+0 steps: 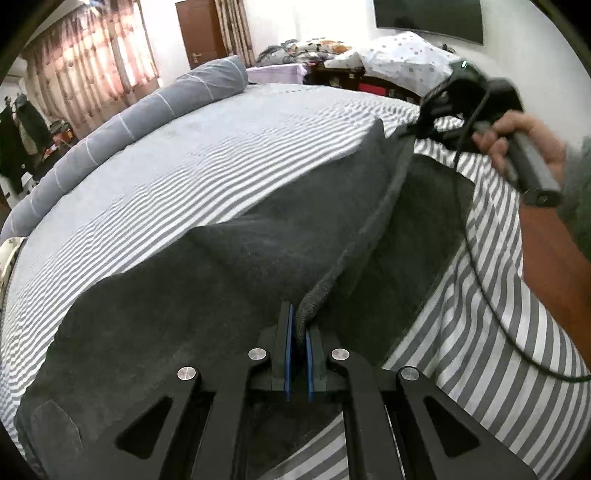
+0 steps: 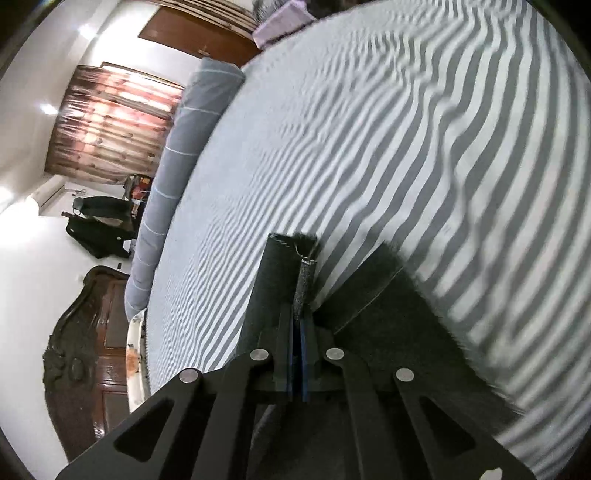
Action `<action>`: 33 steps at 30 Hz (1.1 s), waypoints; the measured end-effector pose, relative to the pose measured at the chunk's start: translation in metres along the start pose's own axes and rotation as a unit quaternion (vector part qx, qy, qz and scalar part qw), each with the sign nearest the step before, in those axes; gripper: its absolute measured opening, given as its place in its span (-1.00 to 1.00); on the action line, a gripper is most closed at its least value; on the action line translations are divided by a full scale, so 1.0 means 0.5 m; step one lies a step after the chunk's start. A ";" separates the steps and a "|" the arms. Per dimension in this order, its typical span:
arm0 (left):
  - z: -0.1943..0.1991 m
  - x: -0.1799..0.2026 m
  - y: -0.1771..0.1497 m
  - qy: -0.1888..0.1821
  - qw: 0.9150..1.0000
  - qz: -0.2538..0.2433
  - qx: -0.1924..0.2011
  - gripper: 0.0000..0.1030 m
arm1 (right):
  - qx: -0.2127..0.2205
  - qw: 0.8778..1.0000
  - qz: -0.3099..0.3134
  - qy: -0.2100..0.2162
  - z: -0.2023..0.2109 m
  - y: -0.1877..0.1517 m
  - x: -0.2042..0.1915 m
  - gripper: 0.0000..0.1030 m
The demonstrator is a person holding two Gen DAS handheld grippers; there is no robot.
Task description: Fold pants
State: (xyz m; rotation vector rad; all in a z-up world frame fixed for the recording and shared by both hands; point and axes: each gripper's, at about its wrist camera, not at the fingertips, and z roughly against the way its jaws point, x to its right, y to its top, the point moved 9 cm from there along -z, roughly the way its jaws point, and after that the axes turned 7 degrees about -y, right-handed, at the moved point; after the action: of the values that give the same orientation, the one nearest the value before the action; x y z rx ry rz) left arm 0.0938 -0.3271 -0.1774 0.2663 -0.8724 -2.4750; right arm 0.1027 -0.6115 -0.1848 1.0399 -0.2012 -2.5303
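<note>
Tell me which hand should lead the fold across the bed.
Probably the right. The right gripper is shut on the pants' far raised edge with open striped sheet ahead. The left gripper pinches the near edge and can follow.

Striped bed sheet, grey bolster, backlit curtains, brown door
</note>
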 end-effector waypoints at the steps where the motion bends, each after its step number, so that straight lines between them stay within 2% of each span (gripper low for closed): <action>1: -0.002 0.004 -0.003 0.000 1.000 -0.006 -0.002 -0.89 | 0.005 1.000 0.002 -0.002 0.018 0.002 0.006 -0.93; 7: -0.014 0.033 -0.029 -0.010 0.998 -0.055 -0.025 -0.89 | 0.019 0.999 0.020 -0.044 0.098 -0.035 0.073 -0.93; 14: -0.018 0.074 -0.068 -0.019 0.991 -0.125 -0.043 -0.89 | 0.002 0.996 0.005 -0.089 0.088 -0.079 0.160 -0.93; 20: -0.038 0.073 -0.086 -0.036 0.991 -0.111 -0.059 -0.89 | -0.009 0.992 0.009 -0.122 0.056 -0.090 0.186 -0.94; 23: -0.061 0.071 -0.098 -0.032 0.991 -0.112 -0.072 -0.88 | -0.015 0.991 0.010 -0.133 0.043 -0.096 0.195 -0.94; 27: -0.076 0.065 -0.102 -0.033 0.992 -0.088 -0.079 -0.82 | -0.027 0.991 -0.001 -0.133 0.045 -0.097 0.201 -0.92; 30: -0.070 0.063 -0.103 -0.057 0.993 -0.065 -0.083 -0.59 | -0.034 0.989 -0.005 -0.142 0.054 -0.095 0.201 -0.78; 32: -0.060 0.066 -0.107 -0.075 0.992 -0.055 -0.088 -0.44 | -0.024 0.988 -0.006 -0.155 0.077 -0.090 0.196 -0.55; 33: -0.053 0.067 -0.110 -0.082 0.991 -0.052 -0.089 -0.44 | -0.020 0.986 -0.004 -0.163 0.084 -0.090 0.194 -0.34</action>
State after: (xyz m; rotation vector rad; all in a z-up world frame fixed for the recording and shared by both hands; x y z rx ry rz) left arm 0.0526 -0.3216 -0.2334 0.0472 -0.7102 -2.6832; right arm -0.0031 -0.6113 -0.2297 0.6066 -0.2346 -2.6872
